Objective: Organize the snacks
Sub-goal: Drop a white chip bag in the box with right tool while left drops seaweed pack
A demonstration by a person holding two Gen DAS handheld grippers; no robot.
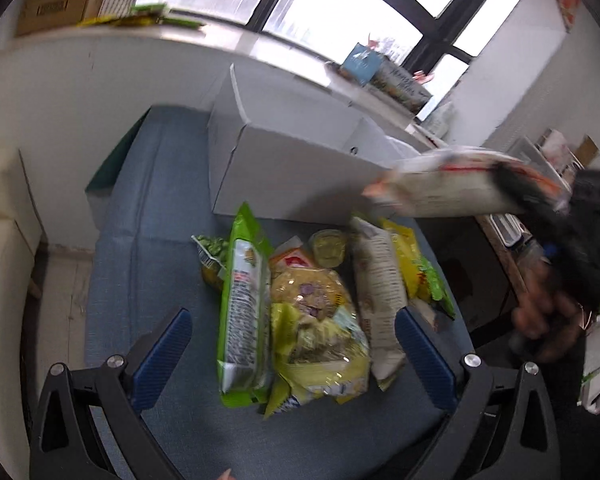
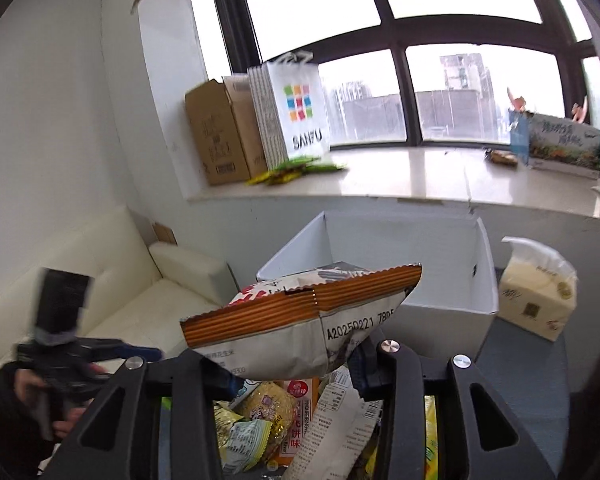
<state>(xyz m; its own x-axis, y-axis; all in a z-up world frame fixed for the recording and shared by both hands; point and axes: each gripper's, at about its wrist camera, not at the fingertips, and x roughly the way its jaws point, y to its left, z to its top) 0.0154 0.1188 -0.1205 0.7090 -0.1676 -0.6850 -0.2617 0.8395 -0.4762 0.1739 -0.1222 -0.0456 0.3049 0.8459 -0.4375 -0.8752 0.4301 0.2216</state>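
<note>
A pile of snack packets (image 1: 300, 312) lies on a blue cushioned surface (image 1: 140, 240): a green packet (image 1: 242, 312), yellow bags and a white packet (image 1: 378, 292). My left gripper (image 1: 294, 344) is open and empty, its blue pads on either side of the pile, just above it. My right gripper (image 2: 292, 372) is shut on a white and orange snack bag (image 2: 300, 320) and holds it in the air in front of an open white box (image 2: 400, 268). In the left wrist view the bag (image 1: 452, 188) appears blurred, beside the box (image 1: 292, 160). The pile also shows below the bag (image 2: 284, 416).
A tissue pack (image 2: 536, 292) stands right of the box. A white sofa (image 2: 80, 280) is at the left. The window sill (image 2: 420, 176) holds cardboard boxes (image 2: 220, 132), a white shopping bag (image 2: 300, 108) and a printed box (image 2: 560, 144).
</note>
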